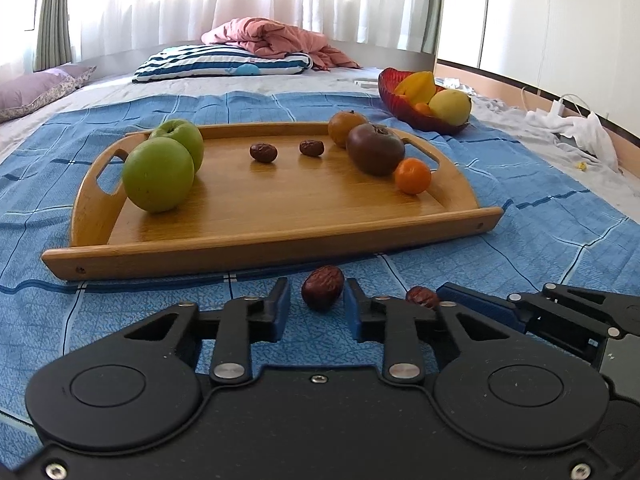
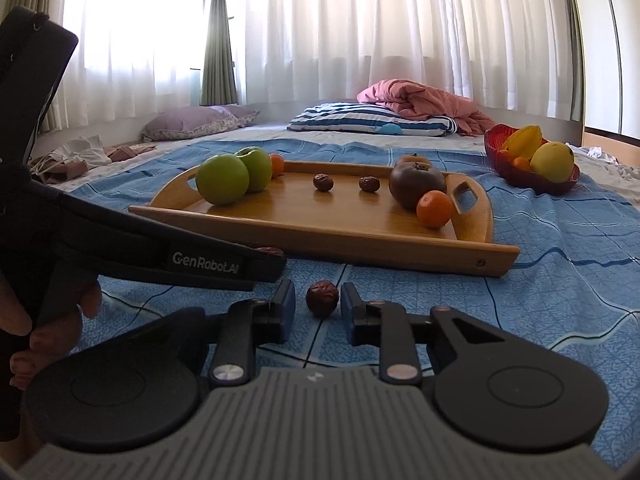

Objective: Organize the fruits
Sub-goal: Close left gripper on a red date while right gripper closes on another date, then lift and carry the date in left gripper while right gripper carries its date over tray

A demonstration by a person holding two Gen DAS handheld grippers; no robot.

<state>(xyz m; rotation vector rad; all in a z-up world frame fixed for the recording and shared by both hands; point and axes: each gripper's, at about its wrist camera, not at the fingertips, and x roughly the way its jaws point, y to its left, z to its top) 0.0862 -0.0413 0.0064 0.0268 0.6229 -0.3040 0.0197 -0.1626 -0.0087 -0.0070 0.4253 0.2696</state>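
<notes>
Two dates (image 1: 263, 152) on tray (image 1: 256, 236) | bowl (image 1: 390, 92): starfruit (image 1: 416, 85), mango (image 1: 450, 106)

- Honey-coloured wooden tray (image 1: 280, 236) — smooth, glossy, reflecting the fruit.
- Blue checked cloth bedcover (image 1: 540, 236) — matt, finely textured.
- Two green apples (image 1: 158, 174) — smooth, waxy sheen.
- Dark red date (image 1: 322, 287) — wrinkled skin, slight gloss.
- Red ribbed bowl (image 2: 520, 178) — shiny.

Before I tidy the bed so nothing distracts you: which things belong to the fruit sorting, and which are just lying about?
Part of the job:
- wooden tray with green apples, dates, oranges
- red fruit bowl
- loose date between the open left gripper
- second date between the open right gripper

Just lying about:
- striped pillow
- pink blanket
- purple pillow
- white cloth
</notes>
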